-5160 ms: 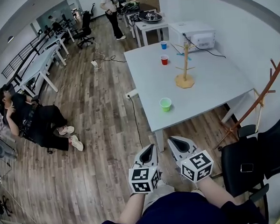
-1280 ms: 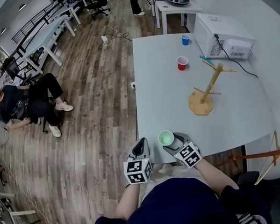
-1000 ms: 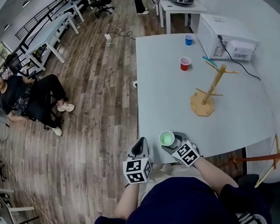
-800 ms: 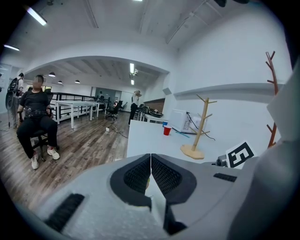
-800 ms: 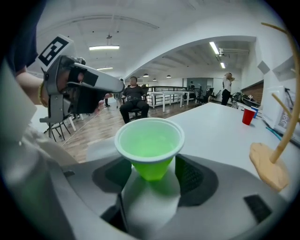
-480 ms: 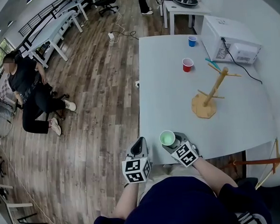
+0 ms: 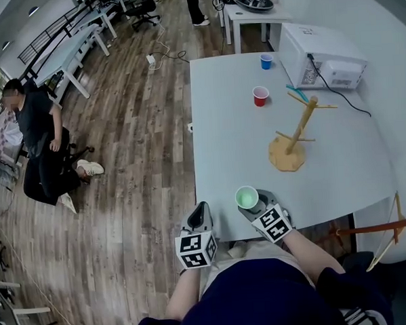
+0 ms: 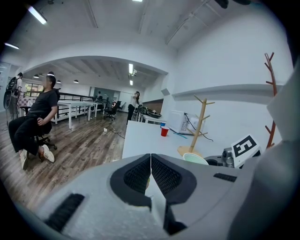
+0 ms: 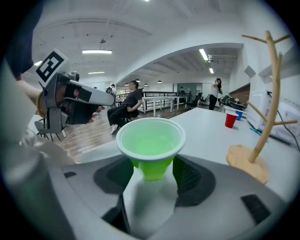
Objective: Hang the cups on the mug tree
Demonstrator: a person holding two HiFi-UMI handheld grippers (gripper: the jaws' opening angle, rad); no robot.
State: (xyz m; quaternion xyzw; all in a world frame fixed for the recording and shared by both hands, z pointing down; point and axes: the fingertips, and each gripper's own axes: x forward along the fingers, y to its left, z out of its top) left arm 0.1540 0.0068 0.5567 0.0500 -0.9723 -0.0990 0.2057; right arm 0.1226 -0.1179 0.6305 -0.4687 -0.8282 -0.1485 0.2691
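Gripping the green cup [image 9: 151,140] upright in your right gripper [image 7: 258,206] — pads pressing its lower half — you're holding it over the table's [image 7: 221,123] near edge (mug tree [image 7: 291,137] well apart); left gripper [image 8: 150,171] is sitting closed, empty.

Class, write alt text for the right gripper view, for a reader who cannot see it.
The right gripper holds a green cup upright between its jaws, at the edge of a white table. A wooden mug tree stands to the right, with a red cup farther back.
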